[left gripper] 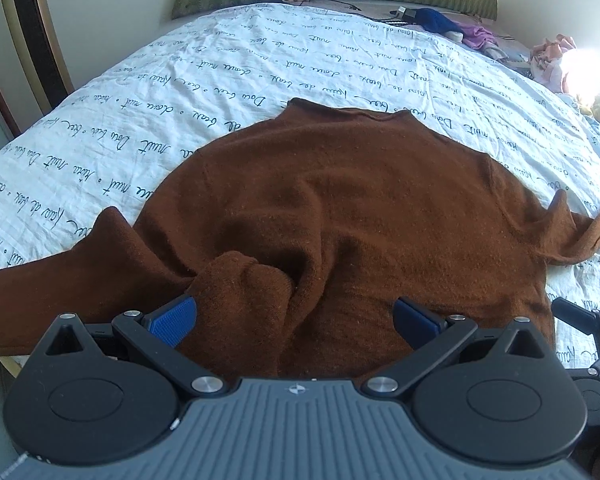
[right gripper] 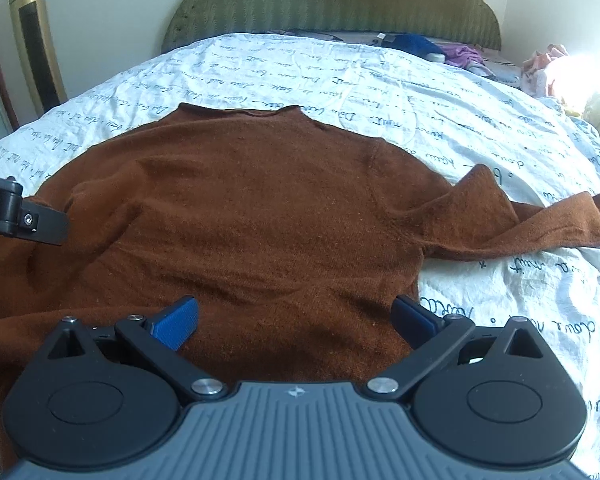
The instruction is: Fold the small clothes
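Left wrist view: my left gripper (left gripper: 296,316) hovers with jaws spread wide and grasping nothing, low over the hem end of a rust-brown knitted sweater (left gripper: 340,208) lying on a bed under a white quilt printed with dark cursive script (left gripper: 180,92). A bunched hump of knit (left gripper: 240,276) rises just beside the left blue pad. From the right wrist view, my right gripper (right gripper: 296,316) hangs likewise released over the near hem, toward the garment's right edge, its right pad about at the side seam.

I judge the step in hand to be taking the hem at both corners. To do it well, I should flatten or lift out that hump first, pinch both layers of knit at each corner, and keep the two grips level so the fold lands square toward the collar (right gripper: 244,112). The right sleeve (right gripper: 540,224) trails outward across the quilt and needs tucking in; the left sleeve (left gripper: 40,280) drapes toward the bed's edge and could drag.

Well apart near the green padded headboard (right gripper: 332,4) lie a blue garment (right gripper: 412,44), purple cloth (right gripper: 460,54) and pale pink clothes (right gripper: 540,64). A gold tower fan (right gripper: 32,36) stands beside the bed. Nothing blocks the fold path.
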{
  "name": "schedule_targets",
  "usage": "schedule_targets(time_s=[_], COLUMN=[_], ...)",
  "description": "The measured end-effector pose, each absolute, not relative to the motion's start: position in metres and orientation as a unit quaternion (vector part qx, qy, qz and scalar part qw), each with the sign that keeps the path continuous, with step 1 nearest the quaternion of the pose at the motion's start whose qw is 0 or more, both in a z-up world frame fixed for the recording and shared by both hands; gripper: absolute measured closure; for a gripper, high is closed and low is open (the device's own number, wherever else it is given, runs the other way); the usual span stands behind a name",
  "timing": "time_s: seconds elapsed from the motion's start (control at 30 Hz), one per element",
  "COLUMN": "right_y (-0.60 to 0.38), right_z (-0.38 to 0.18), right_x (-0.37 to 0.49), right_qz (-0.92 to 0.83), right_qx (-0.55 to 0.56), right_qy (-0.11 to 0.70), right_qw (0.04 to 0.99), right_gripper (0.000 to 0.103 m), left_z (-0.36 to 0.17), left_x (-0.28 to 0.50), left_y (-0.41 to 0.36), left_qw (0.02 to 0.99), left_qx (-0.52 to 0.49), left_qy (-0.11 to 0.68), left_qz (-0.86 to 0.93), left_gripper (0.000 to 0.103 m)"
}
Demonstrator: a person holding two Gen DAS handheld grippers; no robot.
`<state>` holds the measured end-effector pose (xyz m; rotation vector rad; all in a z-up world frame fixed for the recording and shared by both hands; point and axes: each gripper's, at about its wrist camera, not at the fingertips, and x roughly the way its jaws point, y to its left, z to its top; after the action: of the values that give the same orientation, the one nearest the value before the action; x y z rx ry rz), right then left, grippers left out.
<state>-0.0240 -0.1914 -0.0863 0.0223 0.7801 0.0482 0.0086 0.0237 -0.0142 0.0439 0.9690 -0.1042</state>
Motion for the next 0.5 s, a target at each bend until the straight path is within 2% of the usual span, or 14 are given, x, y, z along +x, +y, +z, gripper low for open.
schedule_targets(time_s=[0.23, 0.3, 0.5], right_y=[-0.217, -0.227, -0.282], right_z=[-0.089, -0.091, -0.096], right_x=[-0.019, -0.017, -0.018], right_qz=[0.013, -0.005, -0.068], right_qx=[0.027, 0.010, 0.021], right_qy=[0.385, 0.386, 0.392], right_qw=[0.923, 0.922, 0.917], right_gripper=[0.000, 0.000, 0.000], left_z=[-0.011, -0.015, -0.029], left_x=[0.006, 0.010, 0.017], left_y=[0.011, -0.001, -0.013], left_qw=[0.900, 0.889, 0.872], left_qx=[0.040, 0.066, 0.043], left_qy=[0.429, 0.445, 0.468], left_qz=[-0.066, -0.079, -0.139], left_gripper=[0.000, 0.000, 0.000])
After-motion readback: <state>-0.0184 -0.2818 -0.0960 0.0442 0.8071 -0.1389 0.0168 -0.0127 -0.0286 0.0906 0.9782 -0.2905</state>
